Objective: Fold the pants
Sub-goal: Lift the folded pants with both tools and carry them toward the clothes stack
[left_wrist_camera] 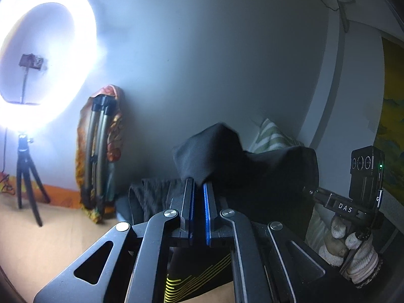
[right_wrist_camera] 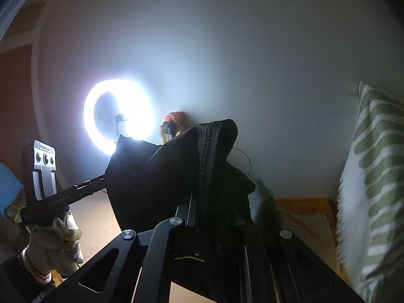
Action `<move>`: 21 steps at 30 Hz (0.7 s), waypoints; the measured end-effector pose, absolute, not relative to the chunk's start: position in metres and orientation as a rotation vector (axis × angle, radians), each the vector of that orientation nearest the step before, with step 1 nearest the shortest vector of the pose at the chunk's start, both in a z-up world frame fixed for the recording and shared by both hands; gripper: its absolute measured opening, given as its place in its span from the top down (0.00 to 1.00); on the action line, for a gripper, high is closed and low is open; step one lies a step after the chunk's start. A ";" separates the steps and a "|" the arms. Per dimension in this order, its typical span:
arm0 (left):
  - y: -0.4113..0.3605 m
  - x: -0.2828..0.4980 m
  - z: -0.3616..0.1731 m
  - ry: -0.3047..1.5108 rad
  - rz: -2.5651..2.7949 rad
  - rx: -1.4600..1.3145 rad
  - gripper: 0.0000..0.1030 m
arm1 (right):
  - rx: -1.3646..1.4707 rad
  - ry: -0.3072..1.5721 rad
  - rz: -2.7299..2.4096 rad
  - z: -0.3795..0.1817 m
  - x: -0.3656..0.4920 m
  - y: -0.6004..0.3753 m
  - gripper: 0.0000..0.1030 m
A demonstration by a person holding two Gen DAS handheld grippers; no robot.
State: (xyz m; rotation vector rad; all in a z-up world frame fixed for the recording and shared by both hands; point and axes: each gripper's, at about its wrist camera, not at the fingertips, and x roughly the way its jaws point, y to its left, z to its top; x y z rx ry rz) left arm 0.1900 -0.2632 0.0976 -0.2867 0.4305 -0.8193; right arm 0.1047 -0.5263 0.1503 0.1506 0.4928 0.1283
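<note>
Looking along the left gripper point(left_wrist_camera: 199, 189): blue-padded jaws nearly together, pinching an edge of the black pants point(left_wrist_camera: 227, 151), lifted clear above a tan floor point(left_wrist_camera: 38, 240). Glaring at far left, a ring light point(left_wrist_camera: 48, 58) on a small tripod point(left_wrist_camera: 25, 176). Over at right, the right gripper point(left_wrist_camera: 348, 208) in a white-gloved hand point(left_wrist_camera: 351, 247), with a striped pillow point(left_wrist_camera: 272, 136) behind the cloth.

Looking along the right gripper point(right_wrist_camera: 214, 209): jaws clamped on a stitched seam of the pants, fabric draped over the fingers. Visible at left, the left gripper in a gloved hand point(right_wrist_camera: 54, 245), its jaws hidden behind the cloth.
</note>
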 end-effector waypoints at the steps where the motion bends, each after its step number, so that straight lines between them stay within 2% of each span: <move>1: -0.268 0.195 0.097 0.425 -0.817 -0.283 0.95 | 0.156 0.497 0.133 0.149 0.112 -0.531 0.93; 8: -0.300 0.238 0.072 0.455 -0.788 -0.228 0.97 | 0.184 0.585 0.139 0.105 0.184 -0.568 0.93; 16: -0.324 0.298 0.005 0.678 -0.846 -0.318 0.95 | 0.275 0.638 0.086 0.052 0.218 -0.614 0.93; 18: -0.333 0.303 -0.004 0.716 -0.865 -0.312 0.81 | 0.284 0.648 0.075 0.046 0.219 -0.623 0.93; 21: -0.345 0.308 -0.013 0.728 -0.853 -0.286 0.78 | 0.281 0.661 0.070 0.038 0.219 -0.627 0.93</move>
